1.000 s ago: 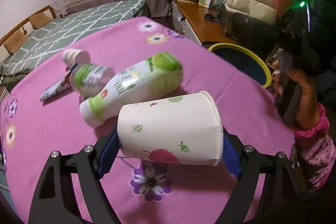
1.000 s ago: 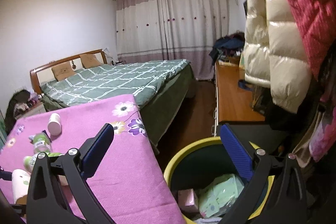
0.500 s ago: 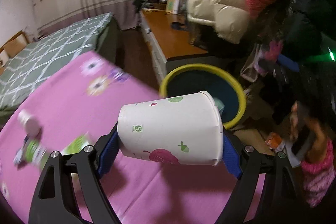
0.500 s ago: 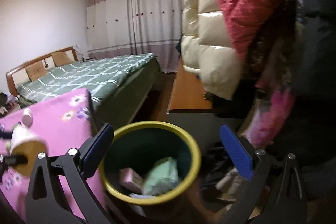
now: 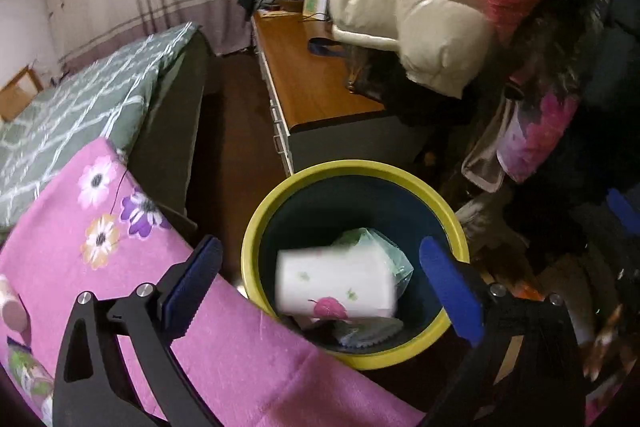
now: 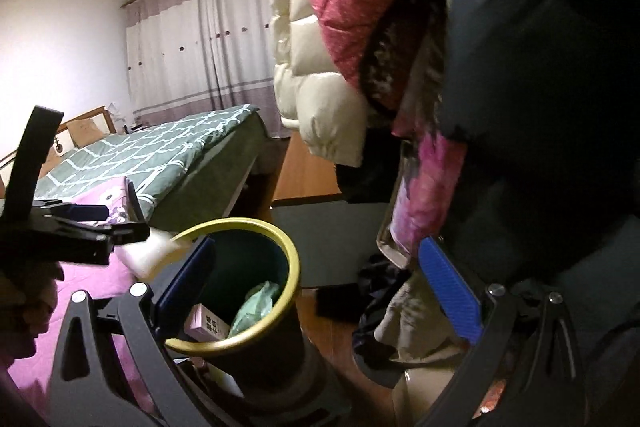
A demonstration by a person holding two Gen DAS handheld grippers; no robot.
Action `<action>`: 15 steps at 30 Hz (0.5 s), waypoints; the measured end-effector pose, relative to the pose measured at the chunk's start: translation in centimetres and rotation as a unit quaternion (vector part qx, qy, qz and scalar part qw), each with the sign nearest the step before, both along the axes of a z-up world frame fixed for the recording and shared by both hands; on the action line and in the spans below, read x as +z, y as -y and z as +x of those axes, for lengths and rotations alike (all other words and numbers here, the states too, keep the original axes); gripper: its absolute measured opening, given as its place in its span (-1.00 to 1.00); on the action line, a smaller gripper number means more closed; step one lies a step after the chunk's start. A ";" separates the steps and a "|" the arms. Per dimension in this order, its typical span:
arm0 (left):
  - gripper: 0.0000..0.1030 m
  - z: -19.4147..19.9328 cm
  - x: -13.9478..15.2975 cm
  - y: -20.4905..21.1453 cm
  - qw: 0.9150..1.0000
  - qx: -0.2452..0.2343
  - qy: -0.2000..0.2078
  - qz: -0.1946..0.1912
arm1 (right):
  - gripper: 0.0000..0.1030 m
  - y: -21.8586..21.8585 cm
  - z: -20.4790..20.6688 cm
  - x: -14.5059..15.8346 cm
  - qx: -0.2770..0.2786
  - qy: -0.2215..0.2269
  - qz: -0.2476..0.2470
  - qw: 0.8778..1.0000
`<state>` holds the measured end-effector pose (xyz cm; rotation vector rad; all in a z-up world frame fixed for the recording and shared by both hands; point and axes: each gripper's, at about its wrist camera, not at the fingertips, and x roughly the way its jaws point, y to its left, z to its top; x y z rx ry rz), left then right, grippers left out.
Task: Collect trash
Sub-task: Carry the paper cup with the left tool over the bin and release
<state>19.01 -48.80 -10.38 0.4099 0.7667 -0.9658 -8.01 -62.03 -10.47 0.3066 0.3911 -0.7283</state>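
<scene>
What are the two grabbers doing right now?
Left gripper: open, just released the white flowered paper cup over the yellow-rimmed bin.
Right gripper: open, empty.

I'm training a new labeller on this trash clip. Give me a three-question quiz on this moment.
1. True or false: the left gripper is clamped on the cup.
2. Where is the cup? A) on the table B) over the bin's mouth C) on the bed
3. Fill in: the right gripper holds ____.

Key: 1 false, its jaws have just opened and the pads stand clear of the cup; 2 B; 3 nothing.
</scene>
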 end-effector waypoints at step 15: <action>0.91 1.4 4.8 -29.4 0.951 0.275 0.091 -0.107 | 0.87 -6.3 8.7 0.7 0.147 -0.019 0.008 0.989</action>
